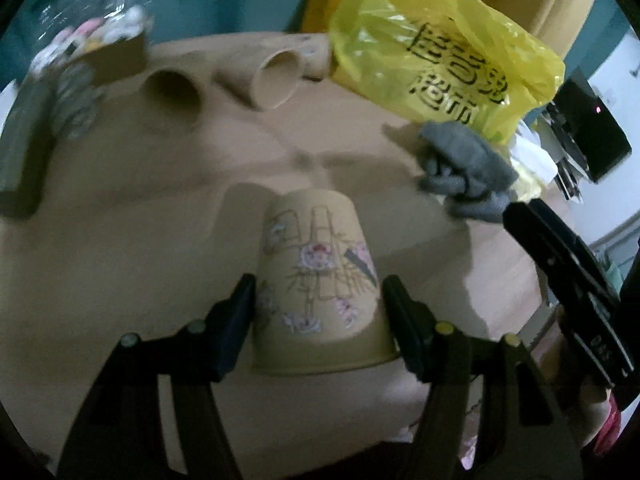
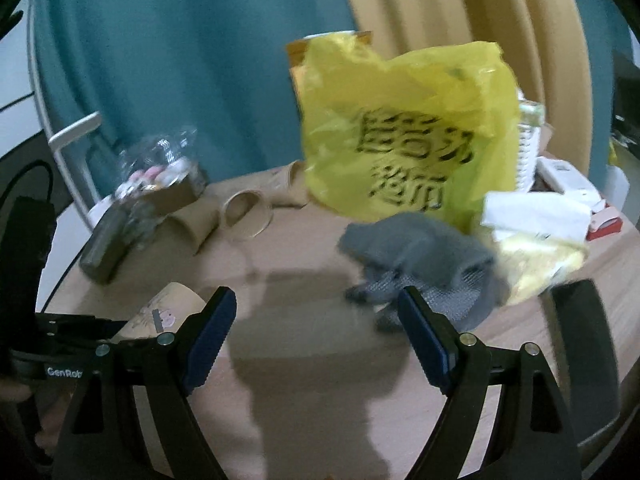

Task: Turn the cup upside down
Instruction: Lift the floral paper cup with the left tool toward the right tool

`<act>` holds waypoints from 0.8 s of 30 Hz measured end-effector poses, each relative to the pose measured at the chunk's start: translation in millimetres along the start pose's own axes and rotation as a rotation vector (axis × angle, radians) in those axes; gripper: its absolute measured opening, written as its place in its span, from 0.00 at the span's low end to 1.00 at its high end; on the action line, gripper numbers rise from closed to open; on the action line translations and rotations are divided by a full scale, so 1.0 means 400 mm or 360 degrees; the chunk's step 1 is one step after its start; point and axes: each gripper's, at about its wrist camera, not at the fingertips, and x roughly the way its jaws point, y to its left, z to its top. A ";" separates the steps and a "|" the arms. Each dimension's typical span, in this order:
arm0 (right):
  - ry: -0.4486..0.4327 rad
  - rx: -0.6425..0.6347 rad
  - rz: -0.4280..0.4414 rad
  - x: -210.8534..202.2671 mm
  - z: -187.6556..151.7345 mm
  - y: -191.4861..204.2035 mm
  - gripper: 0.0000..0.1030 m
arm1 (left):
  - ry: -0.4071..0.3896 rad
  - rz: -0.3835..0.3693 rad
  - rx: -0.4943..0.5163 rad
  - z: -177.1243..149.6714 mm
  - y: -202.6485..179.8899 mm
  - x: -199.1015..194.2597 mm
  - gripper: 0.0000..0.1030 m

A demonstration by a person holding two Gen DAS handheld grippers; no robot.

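Your left gripper (image 1: 318,316) brackets the tan floral-printed paper cup (image 1: 316,280), which stands inverted, rim down, on the round wooden table (image 1: 120,260); its fingers look just off the walls. Back straight out without nudging it. Your right gripper (image 2: 316,336) hangs wide open, empty, near the crumpled grey cloth (image 2: 416,252).

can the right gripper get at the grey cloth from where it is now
Probably yes. The right gripper is open and holds nothing, and the grey cloth lies on the table just ahead near its right finger, with only bare surface between them.
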 end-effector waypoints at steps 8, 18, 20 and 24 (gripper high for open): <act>0.0058 -0.0092 0.0076 -0.006 -0.054 0.126 0.83 | -0.0046 -0.0002 -0.0184 -0.099 0.130 -0.069 0.63; 0.0141 -0.0122 0.0082 0.032 -0.096 0.213 0.83 | 0.0013 -0.0103 -0.0239 -0.137 0.205 -0.058 0.66; 0.0153 -0.0124 0.0081 0.039 -0.099 0.222 0.83 | 0.0023 -0.0112 -0.0238 -0.136 0.211 -0.055 0.67; 0.0172 -0.0122 0.0079 0.051 -0.100 0.235 0.83 | 0.0011 -0.0140 -0.0250 -0.137 0.222 -0.059 0.81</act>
